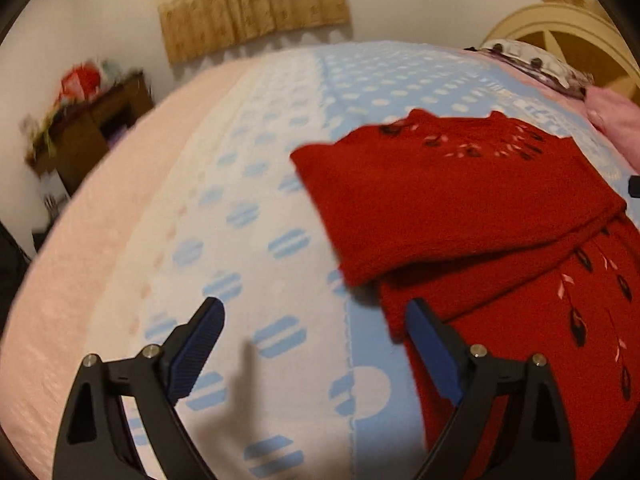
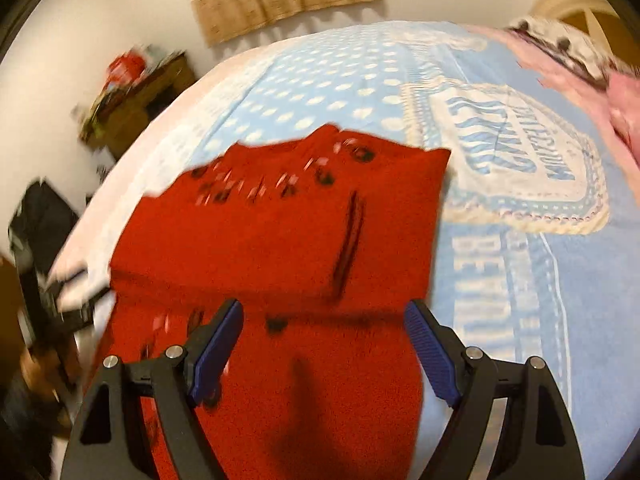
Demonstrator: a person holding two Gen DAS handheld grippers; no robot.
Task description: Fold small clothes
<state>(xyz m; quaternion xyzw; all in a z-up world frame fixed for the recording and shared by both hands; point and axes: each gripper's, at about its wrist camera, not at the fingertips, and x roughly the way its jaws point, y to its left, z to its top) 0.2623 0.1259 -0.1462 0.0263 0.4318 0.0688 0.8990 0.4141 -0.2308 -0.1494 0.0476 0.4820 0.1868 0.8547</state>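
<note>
A red garment (image 1: pixel 472 216) of thick, fuzzy knit lies on the bed, in the right half of the left wrist view and in the centre of the right wrist view. One part of it is folded over the rest and makes a soft, rounded edge. Small dark and pink leaf shapes are sewn on it. Under it is a blanket (image 1: pixel 280 184) with a towel-like surface, light blue and white, with oval dots; in the right wrist view it shows a large badge with letters. The left gripper (image 1: pixel 314 320) stands wide open and holds nothing; its right blue ribbed pad is at the garment's lower edge. The right gripper (image 2: pixel 322 322) is also wide open, empty, above the red cloth. A beige curtain (image 1: pixel 248 4) hangs at the top of the frame.
</note>
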